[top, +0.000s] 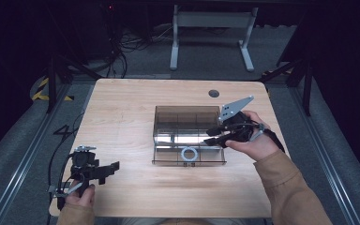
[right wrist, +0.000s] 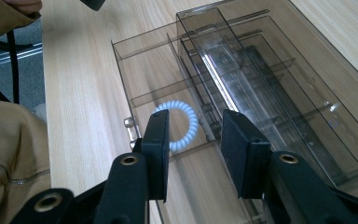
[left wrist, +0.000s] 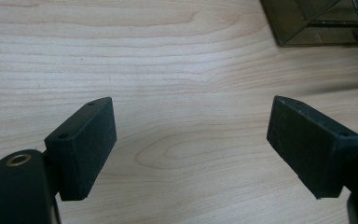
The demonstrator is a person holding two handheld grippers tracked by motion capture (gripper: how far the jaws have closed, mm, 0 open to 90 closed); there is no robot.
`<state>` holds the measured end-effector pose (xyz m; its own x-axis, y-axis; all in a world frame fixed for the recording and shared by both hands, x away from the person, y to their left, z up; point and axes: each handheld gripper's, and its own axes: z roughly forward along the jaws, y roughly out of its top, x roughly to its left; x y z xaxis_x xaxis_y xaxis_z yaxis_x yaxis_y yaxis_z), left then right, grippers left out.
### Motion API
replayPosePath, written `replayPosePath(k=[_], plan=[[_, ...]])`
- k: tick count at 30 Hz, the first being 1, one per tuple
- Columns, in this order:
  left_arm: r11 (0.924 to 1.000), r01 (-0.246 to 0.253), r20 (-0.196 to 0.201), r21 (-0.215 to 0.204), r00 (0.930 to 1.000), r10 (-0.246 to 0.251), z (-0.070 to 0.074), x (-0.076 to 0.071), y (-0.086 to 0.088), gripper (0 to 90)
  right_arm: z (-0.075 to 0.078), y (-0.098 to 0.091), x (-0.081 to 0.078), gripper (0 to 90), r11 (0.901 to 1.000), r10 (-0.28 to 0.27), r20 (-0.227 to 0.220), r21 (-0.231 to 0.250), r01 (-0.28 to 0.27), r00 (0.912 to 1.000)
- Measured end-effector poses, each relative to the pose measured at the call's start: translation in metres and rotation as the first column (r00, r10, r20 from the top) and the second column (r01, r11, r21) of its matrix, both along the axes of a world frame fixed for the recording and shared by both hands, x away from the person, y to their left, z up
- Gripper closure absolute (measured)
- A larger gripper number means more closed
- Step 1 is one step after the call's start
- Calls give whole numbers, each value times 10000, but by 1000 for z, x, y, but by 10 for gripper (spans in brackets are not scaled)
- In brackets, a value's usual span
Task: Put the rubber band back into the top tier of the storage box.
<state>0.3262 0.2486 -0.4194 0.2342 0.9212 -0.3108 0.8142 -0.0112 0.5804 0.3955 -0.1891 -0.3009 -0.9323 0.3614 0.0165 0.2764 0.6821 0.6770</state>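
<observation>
The person wears tan sleeves [top: 281, 183] with a zip seam along the cuff. Each hand carries a black two-jaw gripper: the left gripper [left wrist: 191, 149] has blocky matte pads [left wrist: 86, 140] with small screw holes and a brass-ringed pivot, plus a thin black cable. The right gripper [right wrist: 193, 149] has the same rectangular pads, brass-ringed pivots on its arms, and a grey three-cornered plate [top: 234, 108] on top
</observation>
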Motion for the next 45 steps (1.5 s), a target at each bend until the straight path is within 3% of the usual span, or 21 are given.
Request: replayPosePath(k=[28,37,45], plan=[[10000,7,-29,10,10000,-7,0,0,-1,163,-2,-61,-11,595,9918,-1232,29,355,1230,9924],[10000,-20,-24,77,10000,20,-1,0,-1,163,-18,-91,-18,589,9747,-2197,32,419,2194,9756],[10000,-55,-45,44,10000,55,-1,1,-1,163,-35,-109,-21,586,9633,-2655,-167,368,2660,9640]])
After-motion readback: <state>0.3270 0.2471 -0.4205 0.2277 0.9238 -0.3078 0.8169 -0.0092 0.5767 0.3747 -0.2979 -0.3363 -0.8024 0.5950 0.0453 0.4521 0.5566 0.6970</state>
